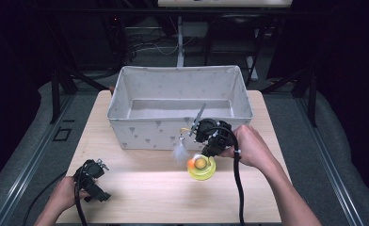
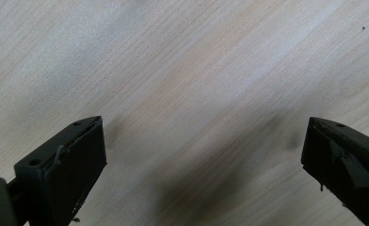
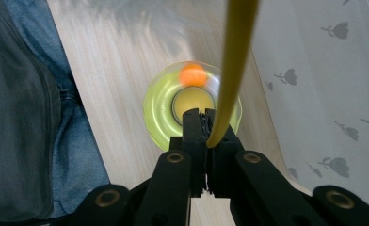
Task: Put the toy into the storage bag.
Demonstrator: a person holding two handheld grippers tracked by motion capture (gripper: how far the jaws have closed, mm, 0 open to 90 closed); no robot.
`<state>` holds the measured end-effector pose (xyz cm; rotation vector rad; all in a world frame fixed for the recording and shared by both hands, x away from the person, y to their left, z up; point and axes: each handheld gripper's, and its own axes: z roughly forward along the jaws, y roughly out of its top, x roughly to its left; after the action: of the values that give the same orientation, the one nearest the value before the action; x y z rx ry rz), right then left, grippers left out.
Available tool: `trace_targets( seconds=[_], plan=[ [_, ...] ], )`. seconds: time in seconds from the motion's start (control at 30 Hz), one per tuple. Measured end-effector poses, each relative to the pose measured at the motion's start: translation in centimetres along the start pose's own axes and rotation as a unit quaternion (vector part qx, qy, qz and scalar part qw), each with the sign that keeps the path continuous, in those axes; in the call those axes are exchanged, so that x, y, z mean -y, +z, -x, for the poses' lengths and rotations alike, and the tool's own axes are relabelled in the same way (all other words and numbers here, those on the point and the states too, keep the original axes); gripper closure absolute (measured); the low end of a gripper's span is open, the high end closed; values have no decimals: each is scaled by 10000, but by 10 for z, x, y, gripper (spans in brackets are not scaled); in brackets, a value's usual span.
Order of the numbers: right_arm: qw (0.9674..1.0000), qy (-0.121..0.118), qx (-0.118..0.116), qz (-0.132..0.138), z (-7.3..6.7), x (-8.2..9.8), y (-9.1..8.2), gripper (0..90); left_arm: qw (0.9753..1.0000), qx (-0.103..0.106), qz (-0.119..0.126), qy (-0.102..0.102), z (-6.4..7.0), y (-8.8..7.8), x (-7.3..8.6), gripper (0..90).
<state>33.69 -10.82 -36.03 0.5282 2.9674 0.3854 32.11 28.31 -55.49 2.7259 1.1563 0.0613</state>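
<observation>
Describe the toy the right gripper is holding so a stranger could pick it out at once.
Start at the grey fabric bin on the wooden table. Just in front of its right front corner, the right gripper has its jaws shut on a thin yellow wand. Below hangs its yellow-green disc with an orange ball, and a white feather tuft beside it.

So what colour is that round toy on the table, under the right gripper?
The round toy is translucent yellow-green with an orange ball on it, clearest in the right gripper view.
</observation>
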Motion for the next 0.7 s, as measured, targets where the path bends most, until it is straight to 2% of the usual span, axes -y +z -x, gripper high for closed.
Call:
trace_targets(
  seconds=[0.47, 0.7],
  plan=[
    [10000, 22, 35, 70, 4, -4, -18, 881, 10000, 30, -18, 15, 0, 0, 0, 6],
    [9998, 181, 59, 106, 8, -6, -31, 881, 10000, 17, 15, -11, 0, 0, 0, 5]
  ],
)
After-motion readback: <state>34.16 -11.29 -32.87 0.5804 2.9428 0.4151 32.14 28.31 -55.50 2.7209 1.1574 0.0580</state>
